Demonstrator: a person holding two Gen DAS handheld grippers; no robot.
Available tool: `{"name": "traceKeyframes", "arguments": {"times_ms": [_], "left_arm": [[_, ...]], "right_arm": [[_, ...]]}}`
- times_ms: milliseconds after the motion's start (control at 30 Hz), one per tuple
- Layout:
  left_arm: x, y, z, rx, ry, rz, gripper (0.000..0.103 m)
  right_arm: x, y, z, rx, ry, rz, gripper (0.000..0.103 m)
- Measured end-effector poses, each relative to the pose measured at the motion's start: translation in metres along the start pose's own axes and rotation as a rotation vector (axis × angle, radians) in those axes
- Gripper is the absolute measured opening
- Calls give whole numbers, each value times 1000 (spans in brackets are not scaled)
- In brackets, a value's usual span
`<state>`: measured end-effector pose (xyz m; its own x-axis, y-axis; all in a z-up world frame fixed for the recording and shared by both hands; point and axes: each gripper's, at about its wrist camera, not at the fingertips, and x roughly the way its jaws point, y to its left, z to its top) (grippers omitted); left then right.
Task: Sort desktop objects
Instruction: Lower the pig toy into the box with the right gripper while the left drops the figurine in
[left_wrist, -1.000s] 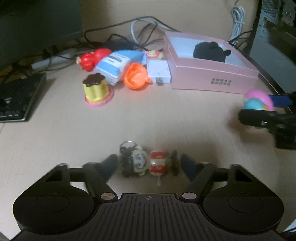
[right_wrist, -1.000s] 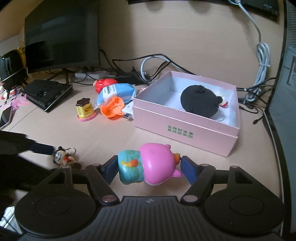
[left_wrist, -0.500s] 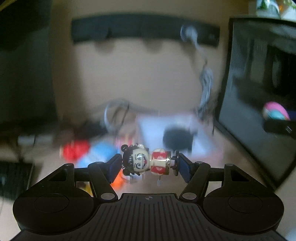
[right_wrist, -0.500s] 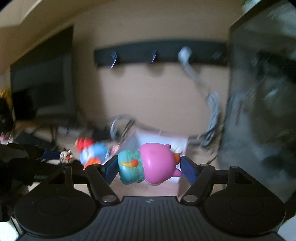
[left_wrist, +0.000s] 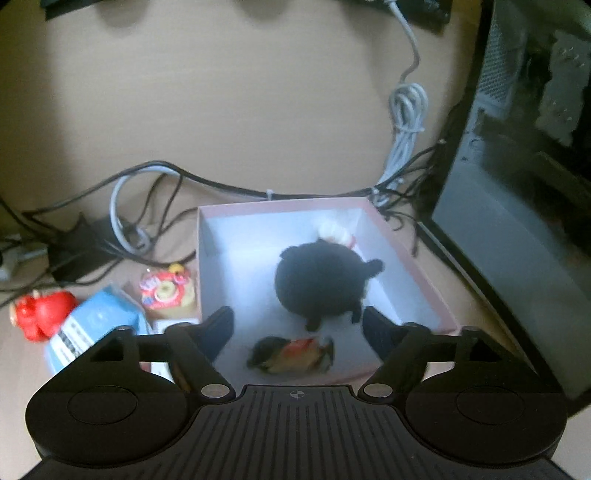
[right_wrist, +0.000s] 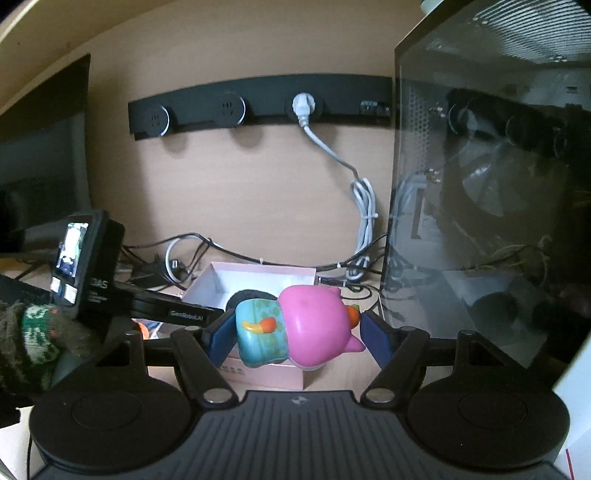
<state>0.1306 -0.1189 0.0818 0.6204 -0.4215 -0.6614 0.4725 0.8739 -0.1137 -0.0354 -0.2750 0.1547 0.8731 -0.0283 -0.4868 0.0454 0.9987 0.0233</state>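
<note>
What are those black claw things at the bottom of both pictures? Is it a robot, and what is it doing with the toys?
It isn't a robot. A person holds a grabber tool in each hand, and each tool has a small camera looking out along its two fingers.

One picture is from the left gripper. It hangs over a pink box on the desk, and its jaws are opening with nothing pressed between them. Below, in the box, lie a blurry little figure and a black plush toy. Beside the box are a red toy and a blue packet.

The other picture is from the right gripper, which squeezes a pink and blue toy in the air.
</note>
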Motion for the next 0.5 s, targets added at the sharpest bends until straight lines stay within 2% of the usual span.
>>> {"name": "traceKeyframes", "arguments": {"times_ms": [67, 133, 333, 500], "left_arm": [[-20, 3, -10, 11, -23, -8, 95], [-38, 5, -27, 10, -20, 9, 95], [-76, 23, -87, -62, 75, 60, 96], [-96, 46, -123, -132, 130, 160, 96]], "right_arm": [[13, -1, 2, 6, 22, 16, 72], [31, 2, 3, 6, 44, 32, 72], [102, 22, 4, -33, 115, 63, 72], [147, 43, 2, -72, 135, 62, 75]]}}
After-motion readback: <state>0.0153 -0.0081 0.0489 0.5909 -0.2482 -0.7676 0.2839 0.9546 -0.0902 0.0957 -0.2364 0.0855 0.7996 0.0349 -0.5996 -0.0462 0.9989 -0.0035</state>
